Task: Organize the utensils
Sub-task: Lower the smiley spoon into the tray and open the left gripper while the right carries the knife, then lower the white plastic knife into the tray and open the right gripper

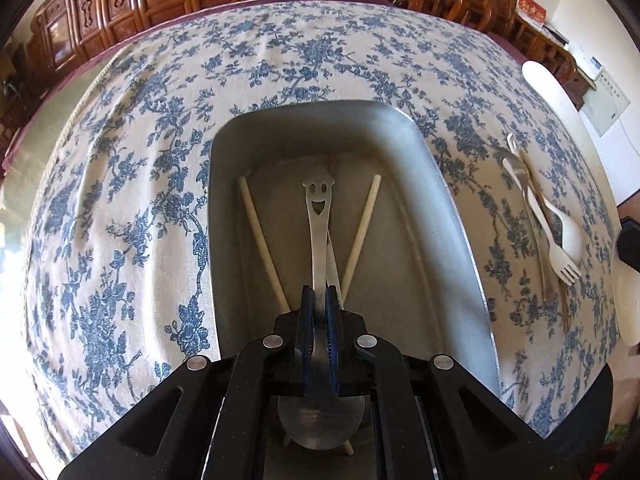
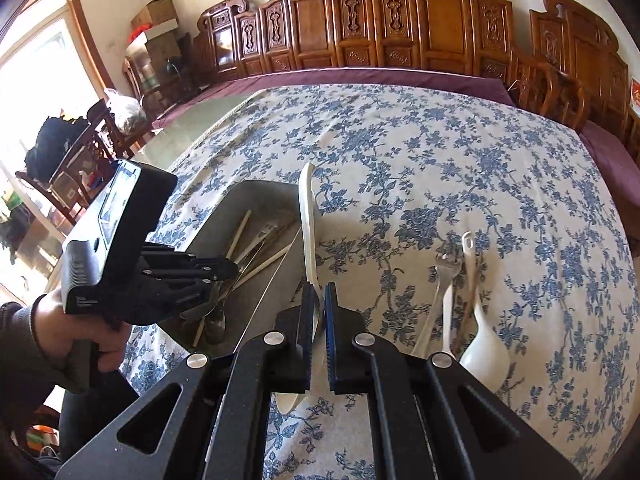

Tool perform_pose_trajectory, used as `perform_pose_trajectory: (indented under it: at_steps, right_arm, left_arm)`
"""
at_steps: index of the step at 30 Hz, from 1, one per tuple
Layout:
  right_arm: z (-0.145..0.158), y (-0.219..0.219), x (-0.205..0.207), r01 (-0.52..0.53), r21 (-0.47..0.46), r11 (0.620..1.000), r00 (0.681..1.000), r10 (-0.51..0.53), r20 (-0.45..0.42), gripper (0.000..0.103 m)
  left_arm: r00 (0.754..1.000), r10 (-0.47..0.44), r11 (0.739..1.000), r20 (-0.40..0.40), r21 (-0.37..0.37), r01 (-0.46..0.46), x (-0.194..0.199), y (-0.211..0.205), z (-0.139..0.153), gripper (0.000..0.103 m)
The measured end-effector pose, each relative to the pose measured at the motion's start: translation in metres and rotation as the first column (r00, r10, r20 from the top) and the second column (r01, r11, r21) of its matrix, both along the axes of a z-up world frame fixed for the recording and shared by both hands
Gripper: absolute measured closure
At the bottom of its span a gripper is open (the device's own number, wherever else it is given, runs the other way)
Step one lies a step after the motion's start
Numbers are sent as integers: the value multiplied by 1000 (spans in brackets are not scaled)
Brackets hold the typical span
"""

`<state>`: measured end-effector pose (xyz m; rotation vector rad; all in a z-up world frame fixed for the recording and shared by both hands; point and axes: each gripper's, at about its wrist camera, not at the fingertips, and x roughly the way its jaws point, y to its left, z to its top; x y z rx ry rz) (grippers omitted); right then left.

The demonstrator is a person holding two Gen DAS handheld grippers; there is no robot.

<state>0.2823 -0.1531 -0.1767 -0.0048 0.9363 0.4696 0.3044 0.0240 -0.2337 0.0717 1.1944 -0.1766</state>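
Left claw (image 1: 320,300) is pinching the neck of a shiny steel spoon with a smiling face cut into its handle end (image 1: 318,216), jaws narrowed right onto the metal, and is hanging it over the rectangular grey metal tray (image 1: 452,200) where pale wooden chopsticks (image 1: 256,228) are already lying crossed. Right claw (image 2: 319,300) is gripping a long cream plastic spoon (image 2: 308,220) by the handle near its bowl, jaws almost closed around it, the handle sticking up beside the tray's right wall. To be doing this step well, the steel spoon should be getting lowered until it is resting flat among the chopsticks before the jaws are easing apart, so it is not clattering or bouncing out. On the blue-flowered cloth covering the tabletop (image 2: 440,160), a steel fork (image 2: 438,280), a white plastic fork (image 1: 556,252) and a white ladle-like spoon (image 2: 480,344) are waiting in a loose bunch, well apart from the tray
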Motion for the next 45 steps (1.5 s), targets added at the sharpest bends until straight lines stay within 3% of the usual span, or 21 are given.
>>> perform_pose_trajectory:
  at_steps: [10,12,14,30,36,45]
  right_arm:
    - [-6,8,6,-5,-7,1000,1000,5,-13,96]
    - [-6,10,5,-5,-6,1000,1000,5,-15,96]
    - [-7,13,5,-7,-6,1000,1000,7,-16,96]
    - [-17,67,15,-33,38,999,999,35,-35,96]
    - [-31,90,23,-33,53,998,996,38,-78,96]
    - [-60,110,41,-11,-15,1000,993,9,-118,96]
  left_arm:
    - [1000,12,1000,-19,-11,-12,4,-1,-3,98]
    - [1000,13,1000,-6,-13,-13,2,0,2,98]
    - [1000,16,1000,1,-24,-16,-2,1,8,89]
    - [987,44,998,156,-41,-38,-45,47,81,87]
    - [980,71,997,187,-43,-64,-57,69,95,87]
    - [976,101,994,194,-55,-92,-66,88,94,87]
